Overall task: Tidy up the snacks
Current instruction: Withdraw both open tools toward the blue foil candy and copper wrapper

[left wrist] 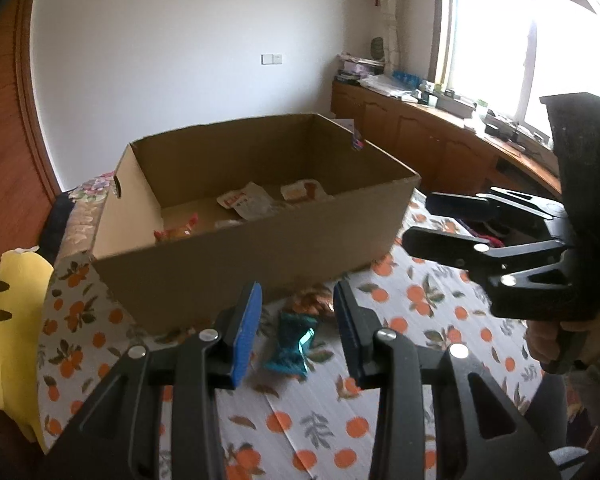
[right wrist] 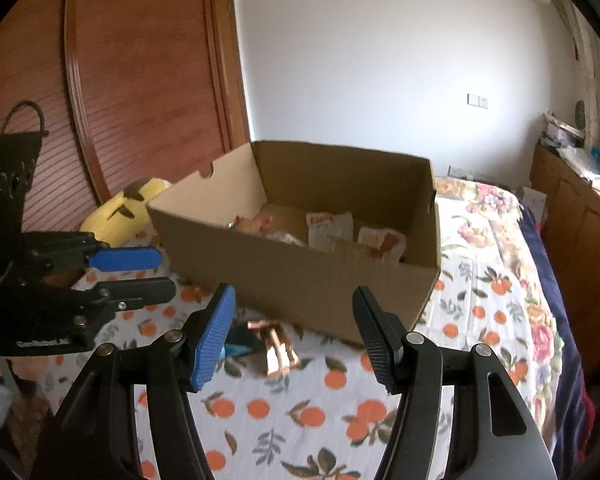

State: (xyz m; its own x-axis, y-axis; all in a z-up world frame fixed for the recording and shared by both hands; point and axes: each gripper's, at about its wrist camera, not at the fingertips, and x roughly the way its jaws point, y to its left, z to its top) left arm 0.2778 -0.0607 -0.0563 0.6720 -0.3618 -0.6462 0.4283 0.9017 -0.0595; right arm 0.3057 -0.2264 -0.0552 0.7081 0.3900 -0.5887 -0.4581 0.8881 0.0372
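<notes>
An open cardboard box (left wrist: 256,248) stands on the bed and holds several snack packets: white ones with red print (left wrist: 240,200) and an orange one (left wrist: 302,190). In front of it a teal wrapped snack (left wrist: 292,344) and a copper wrapped snack (left wrist: 312,302) lie on the cover. My left gripper (left wrist: 298,316) hangs open over the teal snack without touching it. To the right, my right gripper (left wrist: 420,220) is open and empty. In the right wrist view the right gripper (right wrist: 296,332) is over the copper snack (right wrist: 278,344), with the left gripper (right wrist: 166,274) at the left beside the box (right wrist: 300,280).
The bed cover (left wrist: 380,400) has an orange-fruit print. A yellow plush toy (left wrist: 12,320) lies at the bed's left edge by a wooden wardrobe (right wrist: 140,80). A cluttered wooden cabinet (left wrist: 440,136) runs under the window. A person's hand (left wrist: 548,340) holds the right gripper.
</notes>
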